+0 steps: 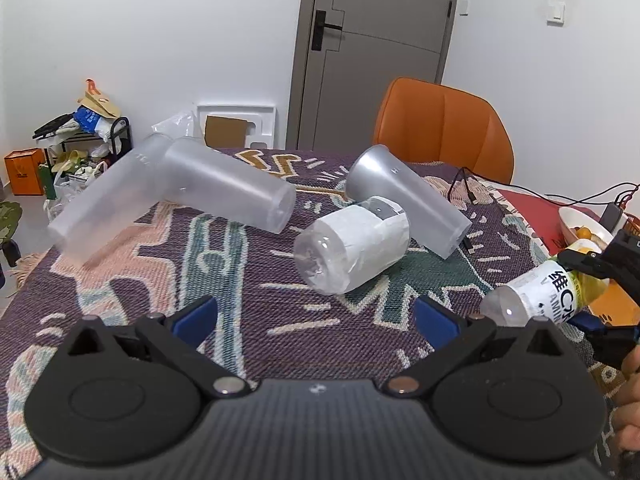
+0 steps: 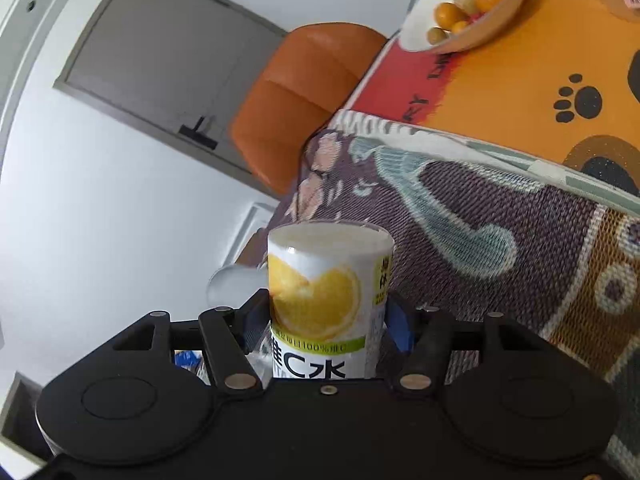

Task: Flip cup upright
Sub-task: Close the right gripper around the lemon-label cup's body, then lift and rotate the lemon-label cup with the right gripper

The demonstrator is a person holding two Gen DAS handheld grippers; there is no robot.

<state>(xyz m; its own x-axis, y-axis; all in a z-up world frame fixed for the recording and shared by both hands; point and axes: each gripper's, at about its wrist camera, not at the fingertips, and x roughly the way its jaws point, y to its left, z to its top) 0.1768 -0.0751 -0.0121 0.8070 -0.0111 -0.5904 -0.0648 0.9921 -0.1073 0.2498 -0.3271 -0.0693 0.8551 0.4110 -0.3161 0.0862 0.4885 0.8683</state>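
Several frosted plastic cups lie on their sides on the patterned cloth [image 1: 240, 312]: two overlapping at the left [image 1: 224, 186] [image 1: 100, 204], one at centre right [image 1: 404, 200], and a white-wrapped one [image 1: 352, 246] in the middle. My left gripper [image 1: 316, 316] is open and empty, above the cloth in front of the wrapped cup. My right gripper [image 2: 326, 320] is shut on a lemon-label cup [image 2: 326, 280], held tilted above the cloth; it shows at the right of the left wrist view [image 1: 548, 292].
An orange chair [image 1: 444, 128] stands behind the table. A white bowl of oranges [image 2: 466, 4] sits on the orange paw-print mat [image 2: 520, 80] at the right. Black cables [image 1: 468, 188] lie near the far cup. Clutter fills the left floor corner.
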